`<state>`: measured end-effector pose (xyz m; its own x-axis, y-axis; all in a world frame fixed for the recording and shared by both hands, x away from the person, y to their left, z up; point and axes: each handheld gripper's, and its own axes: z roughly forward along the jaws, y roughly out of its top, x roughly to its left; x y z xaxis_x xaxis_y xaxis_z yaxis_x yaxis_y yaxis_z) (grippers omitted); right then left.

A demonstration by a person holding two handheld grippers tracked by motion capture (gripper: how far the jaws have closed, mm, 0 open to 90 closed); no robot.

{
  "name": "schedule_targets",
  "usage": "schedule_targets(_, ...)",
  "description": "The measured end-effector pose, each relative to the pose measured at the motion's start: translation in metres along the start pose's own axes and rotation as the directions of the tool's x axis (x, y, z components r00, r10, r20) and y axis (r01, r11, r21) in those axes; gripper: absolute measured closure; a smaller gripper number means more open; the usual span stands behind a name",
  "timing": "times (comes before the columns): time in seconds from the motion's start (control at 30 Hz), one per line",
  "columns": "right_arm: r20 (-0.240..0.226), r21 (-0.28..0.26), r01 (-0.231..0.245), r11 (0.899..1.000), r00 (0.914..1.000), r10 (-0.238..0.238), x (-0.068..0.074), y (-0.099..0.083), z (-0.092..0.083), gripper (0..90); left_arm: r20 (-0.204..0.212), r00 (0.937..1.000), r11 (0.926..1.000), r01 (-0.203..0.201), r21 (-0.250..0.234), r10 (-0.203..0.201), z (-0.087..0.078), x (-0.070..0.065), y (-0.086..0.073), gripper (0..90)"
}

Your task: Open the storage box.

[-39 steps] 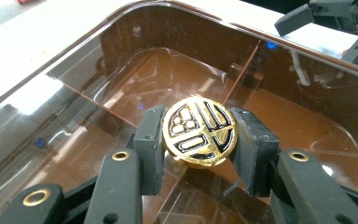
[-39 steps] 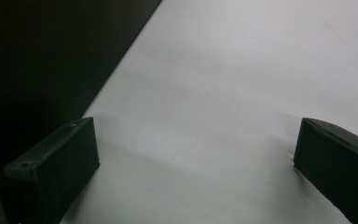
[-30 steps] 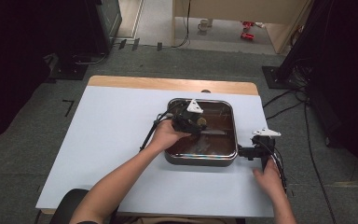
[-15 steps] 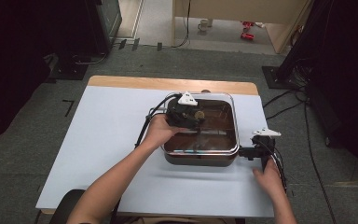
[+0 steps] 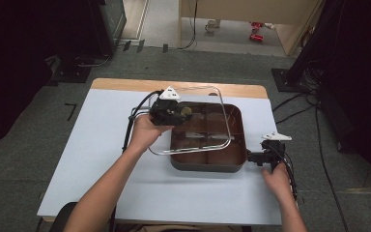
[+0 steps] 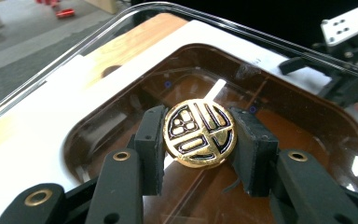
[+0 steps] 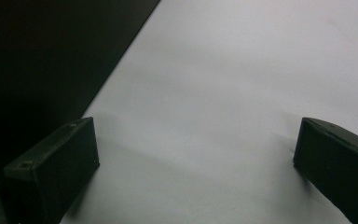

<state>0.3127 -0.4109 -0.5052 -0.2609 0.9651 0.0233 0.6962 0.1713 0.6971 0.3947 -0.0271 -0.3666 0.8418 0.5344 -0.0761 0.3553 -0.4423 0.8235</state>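
floor (image 5: 38,159): grey carpet | table (image 5: 92,145): white, wood edge | surroundings: dark

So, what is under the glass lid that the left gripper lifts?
Under the glass lid sits the square brown pan, its floor apparently bare through the glass. The left gripper clamps the gold knob, which covers part of it.

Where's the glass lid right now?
High view, left of centre: the glass lid hangs tilted over the pan, its gold knob clamped by the left gripper.
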Motion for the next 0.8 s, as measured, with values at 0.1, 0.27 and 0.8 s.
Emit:
schedule_targets(0.1,0.0,0.0,0.0,1.0,1.0,0.0,0.0,0.0,0.0,0.0,-0.021,0.9997,0.9999,0.014,0.0,-0.014,-0.006,0.006,-0.004,59.1)
schedule_targets(0.27,0.0,0.0,-0.003,1.0,1.0,0.003,0.0,0.0,0.0,0.0,-0.07,0.9959,0.9983,0.058,0.005,-0.058,-0.02,0.021,-0.016,59.1)
schedule_targets(0.8,-0.001,0.001,0.0,1.0,1.0,0.0,0.0,0.0,0.0,0.0,-0.187,0.9687,0.9862,0.165,-0.005,-0.163,-0.065,0.061,-0.051,59.1)
